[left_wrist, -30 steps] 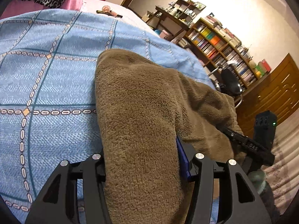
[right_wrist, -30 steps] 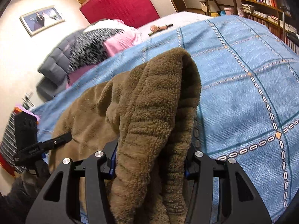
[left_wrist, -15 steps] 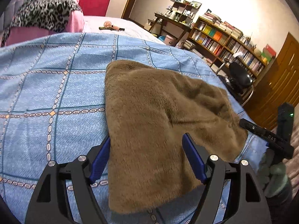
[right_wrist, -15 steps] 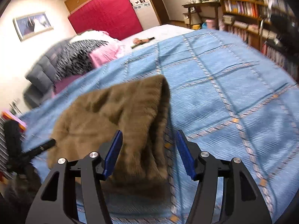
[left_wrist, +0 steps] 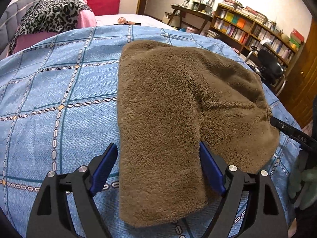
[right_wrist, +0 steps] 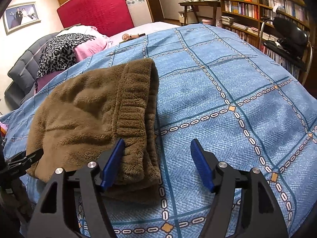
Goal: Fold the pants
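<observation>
i am letting go. the brown pants (left_wrist: pixel 168 119) lie folded on the blue bed (left_wrist: pixel 59 99). left gripper (left_wrist: pixel 158 170) and right gripper (right_wrist: pixel 156 164) are opening, holding nothing. i should back away gently so no fuzz snags.

Warm indoor light is falling evenly over the blue bedspread (left_wrist: pixel 59 91), leaving only soft shadows under the edge of the brown pants (left_wrist: pixel 168 119). The fisheye lenses are bowing the bedspread into a dome and darkening the corners around it. Beyond the bedspread, the bookshelf (right_wrist: pixel 257 6) is looking slightly soft.
</observation>
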{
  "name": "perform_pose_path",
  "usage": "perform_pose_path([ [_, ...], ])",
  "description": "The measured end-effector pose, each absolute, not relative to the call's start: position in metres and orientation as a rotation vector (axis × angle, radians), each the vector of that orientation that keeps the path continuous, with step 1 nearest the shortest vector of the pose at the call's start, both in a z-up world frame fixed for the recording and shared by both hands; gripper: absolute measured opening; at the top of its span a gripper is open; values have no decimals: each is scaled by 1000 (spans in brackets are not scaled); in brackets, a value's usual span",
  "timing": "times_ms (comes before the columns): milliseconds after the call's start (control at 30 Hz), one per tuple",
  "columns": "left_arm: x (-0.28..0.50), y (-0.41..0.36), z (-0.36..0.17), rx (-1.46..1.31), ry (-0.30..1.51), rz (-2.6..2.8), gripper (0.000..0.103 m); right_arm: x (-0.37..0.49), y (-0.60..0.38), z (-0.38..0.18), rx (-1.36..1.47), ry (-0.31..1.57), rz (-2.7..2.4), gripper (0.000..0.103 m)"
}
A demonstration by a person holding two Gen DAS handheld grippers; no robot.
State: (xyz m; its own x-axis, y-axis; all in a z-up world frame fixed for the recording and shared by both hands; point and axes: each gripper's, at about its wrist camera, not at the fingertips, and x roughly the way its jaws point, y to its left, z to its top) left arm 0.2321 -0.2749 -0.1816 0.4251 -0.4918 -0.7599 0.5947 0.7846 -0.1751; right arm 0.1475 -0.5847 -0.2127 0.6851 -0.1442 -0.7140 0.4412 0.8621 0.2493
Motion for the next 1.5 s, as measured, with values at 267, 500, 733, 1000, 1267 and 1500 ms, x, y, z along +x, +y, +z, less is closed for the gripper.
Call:
perform_pose_path([
  [267, 196, -275, -145, 205, 827, -660, 81, 116, -551, -176, 399, 674, -296, 69],
  [500, 157, -281, -116, 255, 759, -653, 81, 90, -520, -150, 376, 620, -257, 70],
  [733, 132, -278, -91, 269, 712, -640, 91, 68, -500, -123, 377, 557, -236, 71],
  [1000, 107, -272, -72, 322, 630, -582, 91, 44, -483, -105, 385, 503, -234, 85],
  [1267, 84, -262, -58, 321, 590, -559, 92, 27, -463, -92, 381, 468, -221, 90],
  [1500, 69, -252, -50, 324, 577, -520, 92, 17, -442, -82, 332, 435, -227, 100],
])
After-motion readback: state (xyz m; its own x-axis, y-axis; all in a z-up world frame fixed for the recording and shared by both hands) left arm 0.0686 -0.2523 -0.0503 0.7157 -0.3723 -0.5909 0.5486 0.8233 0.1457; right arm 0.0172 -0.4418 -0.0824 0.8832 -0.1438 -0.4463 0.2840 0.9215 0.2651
